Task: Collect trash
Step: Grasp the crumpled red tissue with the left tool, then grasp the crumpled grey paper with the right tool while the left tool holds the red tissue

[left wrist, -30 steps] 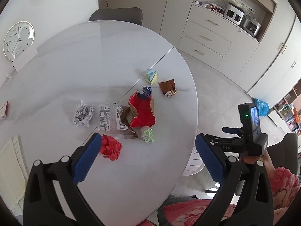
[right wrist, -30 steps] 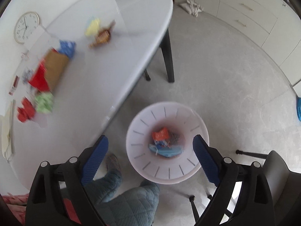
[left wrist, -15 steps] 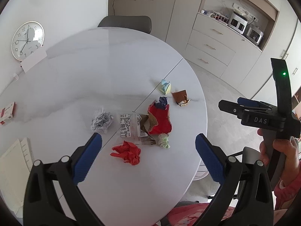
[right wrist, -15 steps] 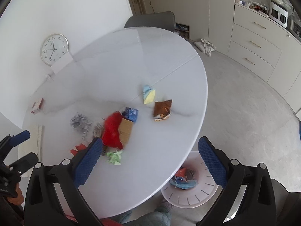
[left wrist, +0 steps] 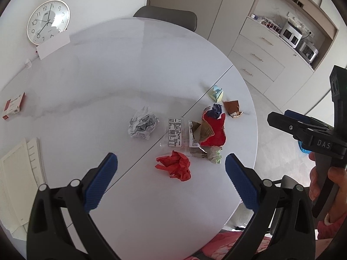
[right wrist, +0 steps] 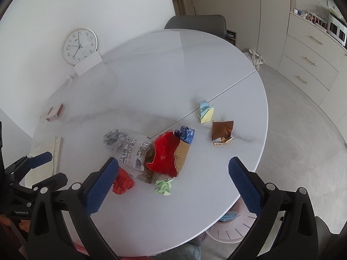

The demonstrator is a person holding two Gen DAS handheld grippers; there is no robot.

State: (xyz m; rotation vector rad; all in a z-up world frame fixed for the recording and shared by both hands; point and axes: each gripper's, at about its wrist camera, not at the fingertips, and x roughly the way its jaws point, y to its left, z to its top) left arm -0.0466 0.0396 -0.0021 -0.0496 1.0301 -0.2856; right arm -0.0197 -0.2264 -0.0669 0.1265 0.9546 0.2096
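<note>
Several pieces of trash lie on the round white table [left wrist: 134,82]: a crumpled red paper [left wrist: 175,165], a grey newspaper ball [left wrist: 142,126], a clear labelled wrapper [left wrist: 175,132], a red and brown torn bag [left wrist: 211,133], a green wad [left wrist: 214,155], a blue scrap [left wrist: 215,110], a brown wrapper [left wrist: 233,108] and a yellow-blue paper [left wrist: 216,92]. My left gripper [left wrist: 171,183] is open and empty, just in front of the red paper. My right gripper [right wrist: 173,186] is open and empty above the green wad [right wrist: 163,186]. The white trash basket [right wrist: 229,230] sits on the floor under the table's edge.
A wall clock [left wrist: 48,21] and a white card [left wrist: 53,46] stand at the table's back left. A small red box [left wrist: 13,106] and papers [left wrist: 17,186] lie at the left. A grey chair [left wrist: 166,17] stands behind. Cabinets [left wrist: 260,49] line the right.
My right gripper has swung up from over the trash basket to over the table. My left gripper has pulled back and risen, so the trash sits farther ahead.
</note>
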